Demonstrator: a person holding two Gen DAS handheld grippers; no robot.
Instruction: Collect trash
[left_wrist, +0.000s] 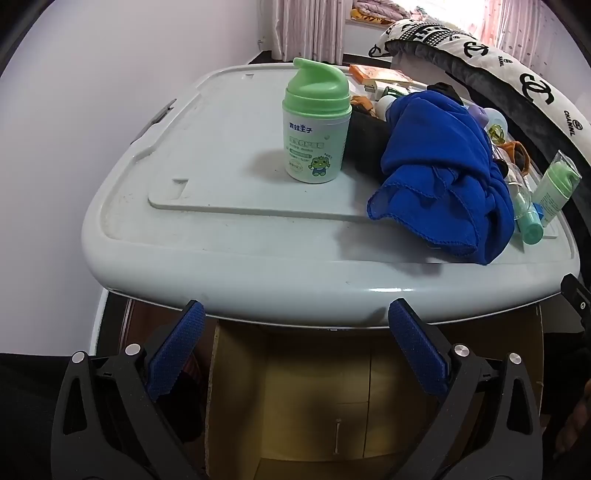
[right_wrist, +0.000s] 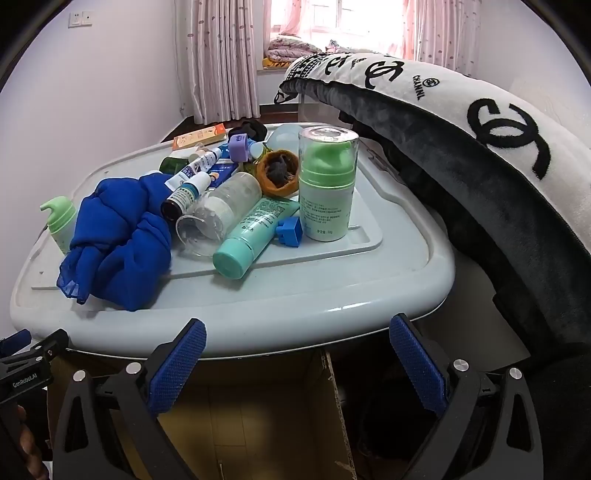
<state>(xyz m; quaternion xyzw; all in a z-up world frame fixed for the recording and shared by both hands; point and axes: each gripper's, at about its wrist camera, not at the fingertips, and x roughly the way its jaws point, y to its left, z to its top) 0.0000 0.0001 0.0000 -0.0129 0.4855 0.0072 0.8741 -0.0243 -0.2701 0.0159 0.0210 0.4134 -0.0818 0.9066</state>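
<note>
Both claws, left claw (left_wrist: 295, 332) and right claw (right_wrist: 297, 345), hang spread and empty above an open cardboard box (left_wrist: 332, 398). Beyond, bottles including a green pump bottle (left_wrist: 316, 122), and a blue cloth (right_wrist: 118, 236), litter the grey bin lid (left_wrist: 221, 236).

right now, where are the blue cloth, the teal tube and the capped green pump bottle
blue cloth (right_wrist: 118, 236), right wrist view, middle of the crumpled folds
teal tube (right_wrist: 255, 232), right wrist view, body above the cap
capped green pump bottle (right_wrist: 327, 201), right wrist view, white label
</note>
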